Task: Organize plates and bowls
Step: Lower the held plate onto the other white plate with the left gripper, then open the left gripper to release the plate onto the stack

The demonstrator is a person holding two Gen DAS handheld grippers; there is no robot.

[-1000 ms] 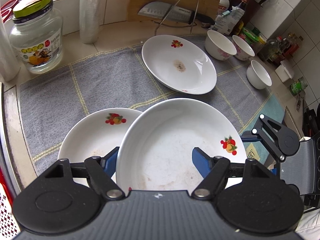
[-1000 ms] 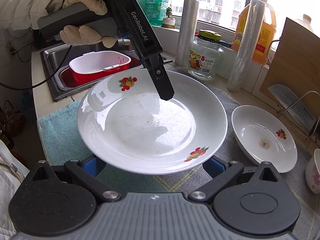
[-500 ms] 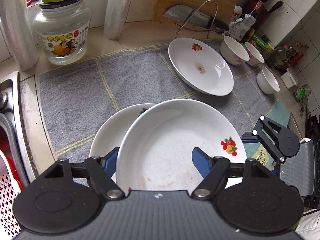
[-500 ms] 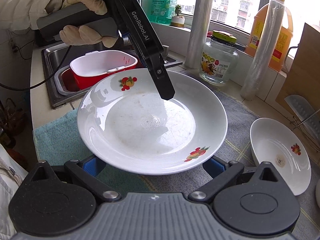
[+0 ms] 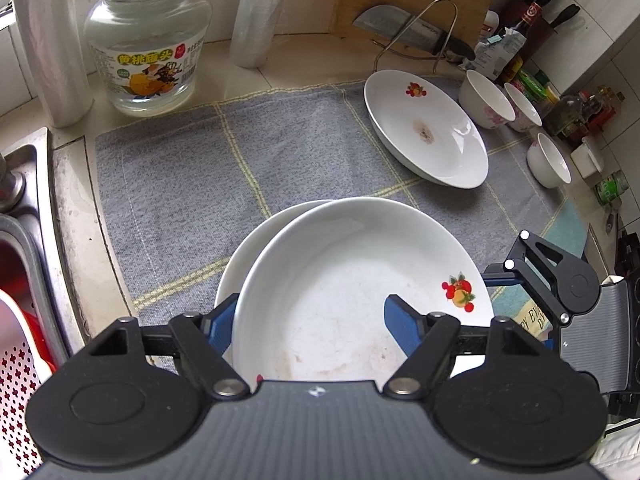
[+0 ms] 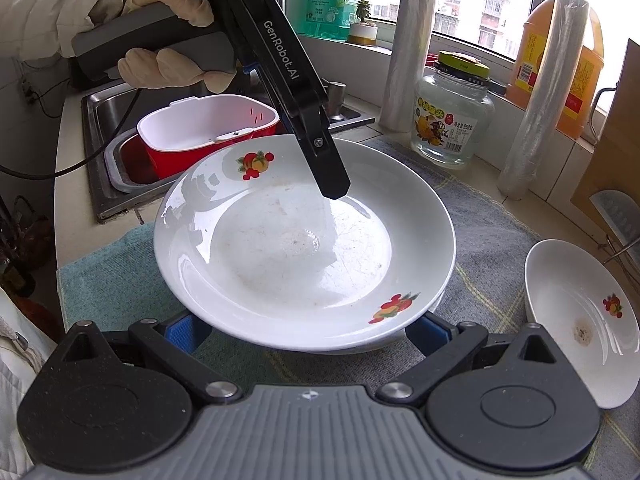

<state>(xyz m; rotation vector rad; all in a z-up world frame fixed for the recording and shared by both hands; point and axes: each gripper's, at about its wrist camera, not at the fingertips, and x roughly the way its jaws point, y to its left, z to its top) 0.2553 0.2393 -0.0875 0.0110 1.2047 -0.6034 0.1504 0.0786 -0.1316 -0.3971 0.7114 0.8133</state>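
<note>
My left gripper is shut on the rim of a white deep plate with fruit prints; one finger lies inside the plate, the other outside. It holds the plate just over a second white plate on the grey cloth, almost covering it. My right gripper sits open under the near edge of the held plate, its blue pads to either side. A third plate with a brown stain lies on the cloth at the far right. Three small white bowls stand beyond it.
A glass jar and two film rolls stand at the back. A knife on a wire rack leans on a wooden board. The sink with a red and white basket is at the left. Bottles crowd the far right corner.
The held plate has moved left over the plate on the cloth, which now shows only as a thin crescent. Both grippers moved along with it.
</note>
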